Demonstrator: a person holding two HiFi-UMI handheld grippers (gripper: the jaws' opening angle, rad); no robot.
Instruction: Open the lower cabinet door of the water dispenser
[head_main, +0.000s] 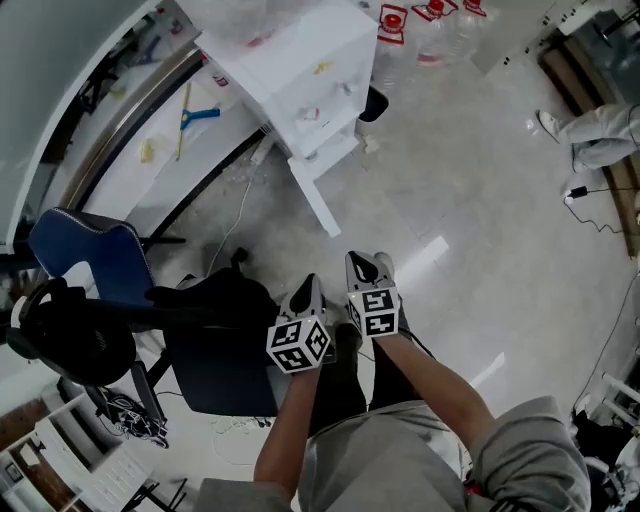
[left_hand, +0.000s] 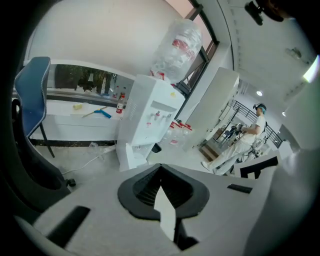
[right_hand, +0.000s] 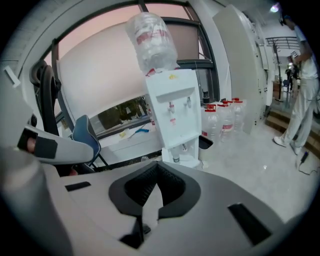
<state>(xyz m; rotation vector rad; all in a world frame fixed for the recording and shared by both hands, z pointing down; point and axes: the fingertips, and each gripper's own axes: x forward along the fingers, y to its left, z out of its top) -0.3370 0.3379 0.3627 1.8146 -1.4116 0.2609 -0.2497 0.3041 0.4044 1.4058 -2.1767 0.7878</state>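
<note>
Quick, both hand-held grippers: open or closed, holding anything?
Left hand-held gripper: closed, empty.
Right hand-held gripper: closed, empty.

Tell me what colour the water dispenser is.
The water dispenser is white, and it shows best in the right gripper view.

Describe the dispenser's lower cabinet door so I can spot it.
Find the white water dispenser topped by an upturned bottle. At its base, the lower cabinet door is the white panel swung out over the floor, not flush like the front above.
</note>
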